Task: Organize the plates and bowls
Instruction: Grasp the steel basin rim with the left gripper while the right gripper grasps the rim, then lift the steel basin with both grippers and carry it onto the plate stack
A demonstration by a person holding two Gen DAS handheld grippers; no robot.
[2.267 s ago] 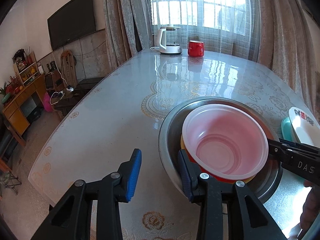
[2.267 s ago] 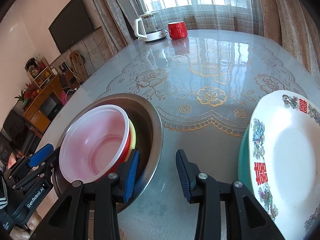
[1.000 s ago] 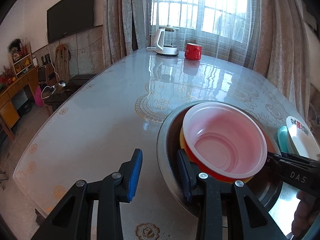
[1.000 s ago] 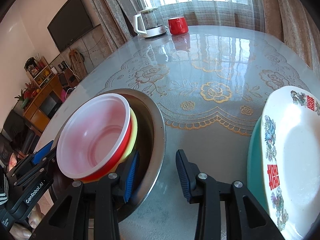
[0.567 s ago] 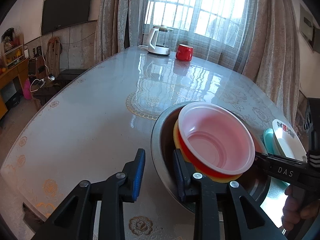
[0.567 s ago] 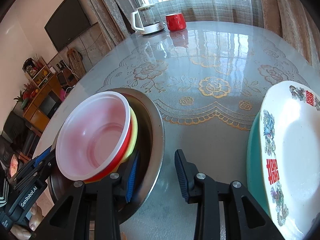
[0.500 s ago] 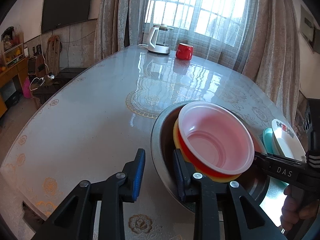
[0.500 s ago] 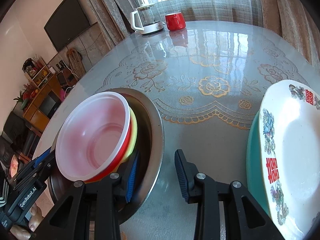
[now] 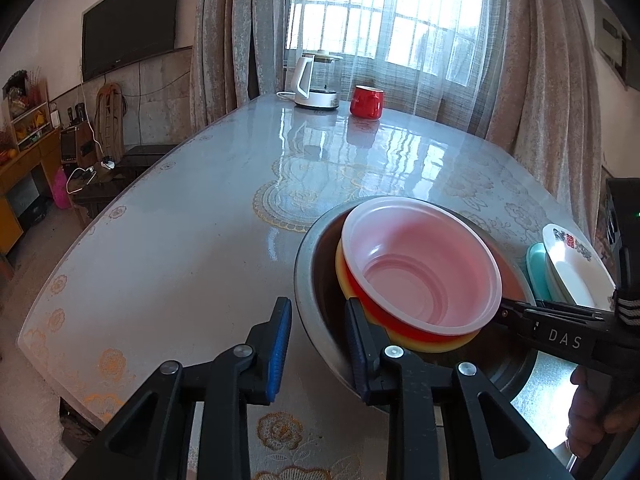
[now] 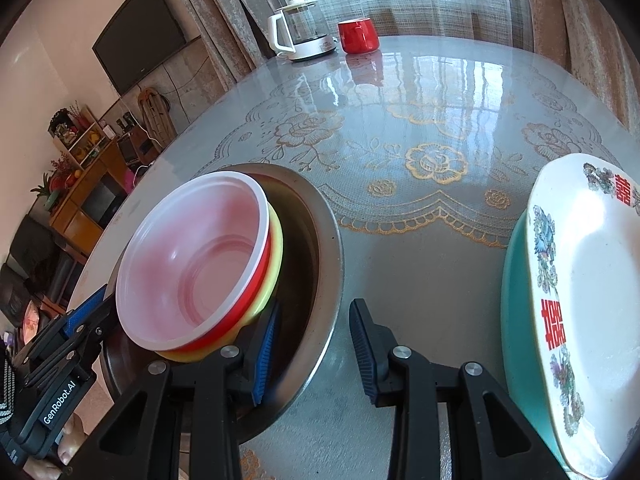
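A steel basin [image 9: 316, 280] [image 10: 324, 264] holds a nested stack: a clear plastic bowl [image 9: 420, 268] [image 10: 196, 260] in a red bowl [image 9: 384, 314] in a yellow bowl [image 9: 440, 344]. My left gripper [image 9: 318, 336] straddles the basin's near rim, jaws apart, one finger inside and one outside. My right gripper [image 10: 314, 346] straddles the opposite rim the same way, jaws apart. The basin looks raised off the table. A white patterned plate [image 10: 592, 300] lies on a teal plate [image 10: 516, 320] to the right.
A glass-topped table [image 9: 200, 220] with a lace-pattern cloth. A white kettle [image 9: 316, 80] and a red mug [image 9: 366, 101] stand at the far end by the curtained window. The table's near edge runs just below the grippers.
Both grippers and the basin with its bowls have risen and drawn back from the table; the view now looks down from higher. The jaws' gaps have stayed the same.
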